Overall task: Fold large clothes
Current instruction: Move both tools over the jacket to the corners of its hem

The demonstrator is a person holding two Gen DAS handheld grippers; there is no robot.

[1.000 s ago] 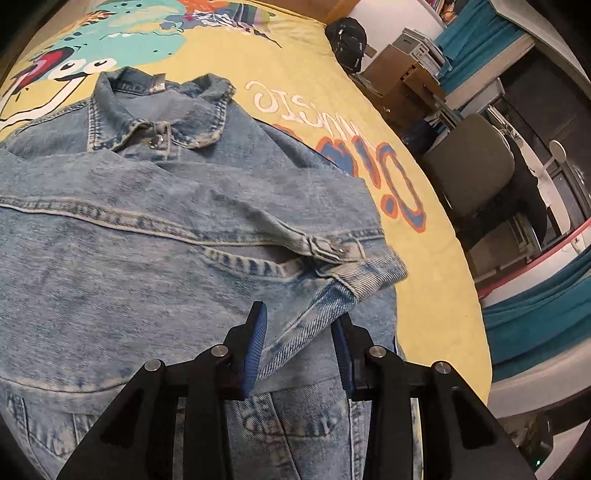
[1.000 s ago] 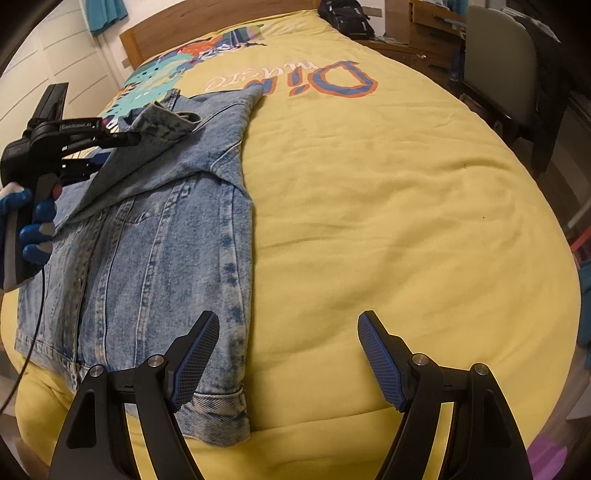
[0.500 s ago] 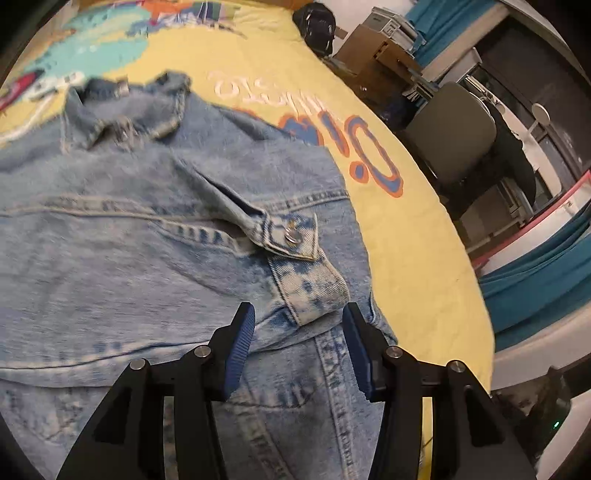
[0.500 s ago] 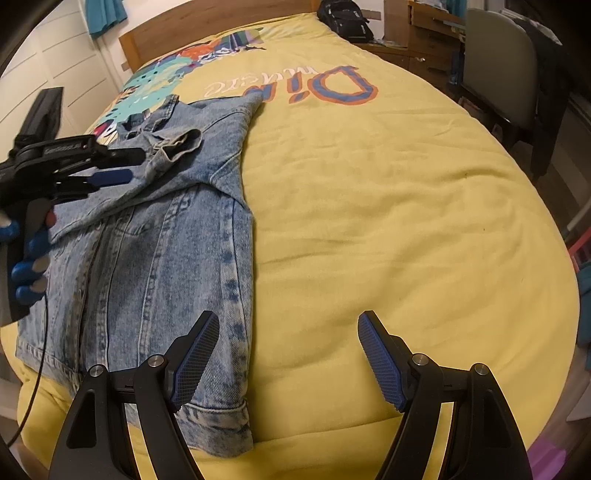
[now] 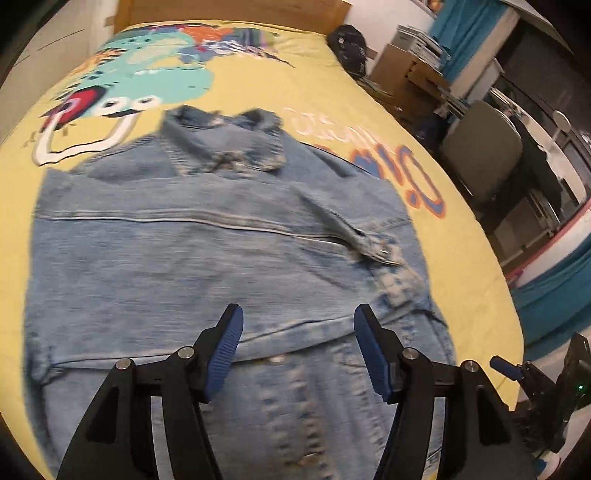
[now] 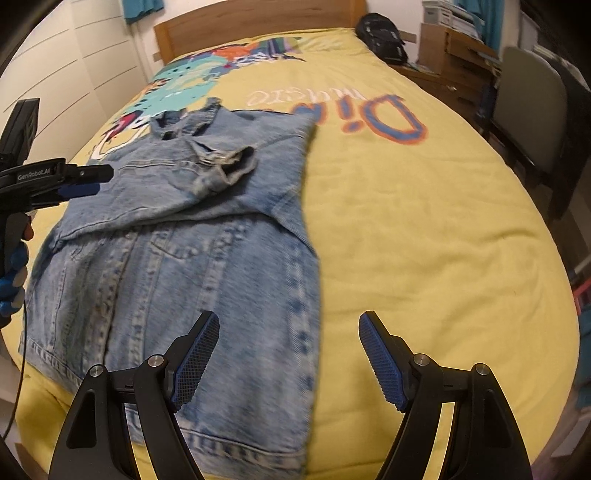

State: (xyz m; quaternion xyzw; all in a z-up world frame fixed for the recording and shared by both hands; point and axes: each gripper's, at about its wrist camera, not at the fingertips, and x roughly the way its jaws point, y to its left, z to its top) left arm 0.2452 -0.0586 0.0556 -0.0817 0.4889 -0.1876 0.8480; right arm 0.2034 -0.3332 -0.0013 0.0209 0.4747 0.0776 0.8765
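Observation:
A light blue denim jacket [image 5: 192, 266] lies flat on the yellow bed cover [image 5: 461, 236], collar [image 5: 225, 144] away from me. One sleeve is folded across the chest, its buttoned cuff [image 5: 380, 254] resting near the jacket's right side. My left gripper [image 5: 297, 350] is open and empty, hovering above the jacket's middle. In the right wrist view the jacket [image 6: 207, 258] lies left of centre with the cuff [image 6: 236, 166] on top. My right gripper [image 6: 288, 354] is open and empty above the jacket's hem edge. The left gripper [image 6: 77, 181] shows at the far left there.
The bed cover [image 6: 424, 221] has a colourful print and lettering. A wooden headboard [image 6: 258, 22] is at the far end, with a black backpack [image 6: 384, 37] beside it. A chair [image 6: 532, 122] and wooden desk [image 6: 461, 55] stand along the right side.
My left gripper let go of the sleeve cuff, opened wide and pulled back and up. The sleeve now rests on the jacket. My right gripper shifted slightly left over the hem.

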